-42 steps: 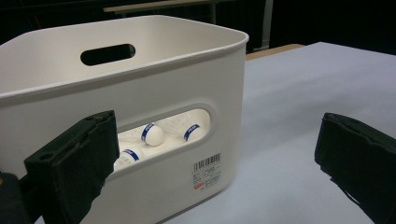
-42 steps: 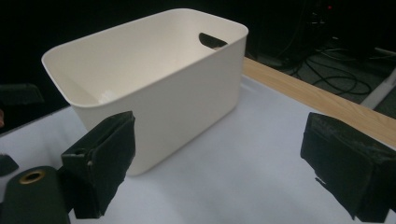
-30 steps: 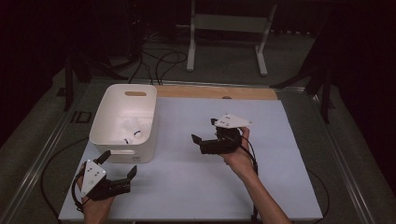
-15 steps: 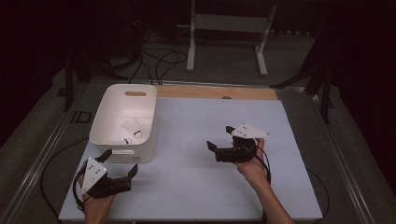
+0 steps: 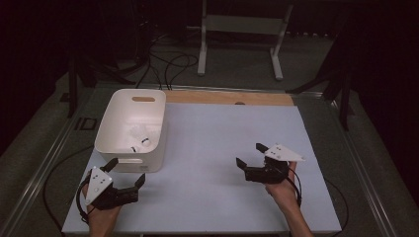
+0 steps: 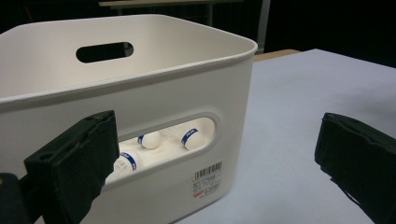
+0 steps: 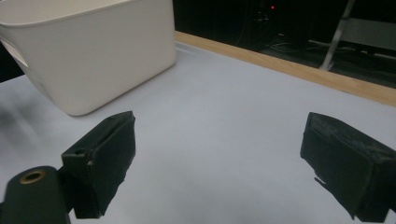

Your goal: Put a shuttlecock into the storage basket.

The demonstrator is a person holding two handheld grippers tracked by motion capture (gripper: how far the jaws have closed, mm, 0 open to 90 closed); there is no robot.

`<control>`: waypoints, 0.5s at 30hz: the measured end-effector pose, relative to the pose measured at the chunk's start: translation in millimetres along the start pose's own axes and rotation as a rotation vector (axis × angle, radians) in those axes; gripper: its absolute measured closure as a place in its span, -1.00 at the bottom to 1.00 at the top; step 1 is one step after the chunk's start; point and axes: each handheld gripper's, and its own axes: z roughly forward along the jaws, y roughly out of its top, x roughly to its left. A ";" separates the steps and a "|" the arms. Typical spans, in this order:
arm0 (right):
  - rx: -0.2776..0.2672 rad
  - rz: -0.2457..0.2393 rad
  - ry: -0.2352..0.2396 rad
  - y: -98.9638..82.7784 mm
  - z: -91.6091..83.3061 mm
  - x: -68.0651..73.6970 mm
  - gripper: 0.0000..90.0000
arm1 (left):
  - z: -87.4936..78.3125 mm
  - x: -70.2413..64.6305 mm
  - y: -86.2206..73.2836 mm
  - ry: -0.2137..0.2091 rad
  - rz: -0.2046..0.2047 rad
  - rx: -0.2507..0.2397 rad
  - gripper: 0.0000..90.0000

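Dark room, grey stand (image 5: 242, 24), floor cables (image 5: 163, 64)

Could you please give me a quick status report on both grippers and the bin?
Left gripper open, empty, close to white bin. Right gripper open, empty, over bare table. Shuttlecocks inside bin. Nothing in the way.

white bin (image 5: 129, 131) blocks the table's (image 5: 212, 143) left; the rest lies open.
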 end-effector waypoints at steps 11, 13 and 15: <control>-0.056 0.015 -0.074 -31.3 -27.7 -15.6 -0.77 | 0.2 0.9 -0.7 -0.003 -0.010 -0.003 -0.99; -0.074 0.009 -0.078 -34.3 -32.1 -15.0 -0.77 | 0.4 1.0 -0.7 -0.004 -0.007 0.001 -0.99; -0.096 0.007 -0.085 -36.7 -36.0 -13.6 -0.77 | 0.8 0.8 -0.9 -0.005 -0.008 0.001 -0.99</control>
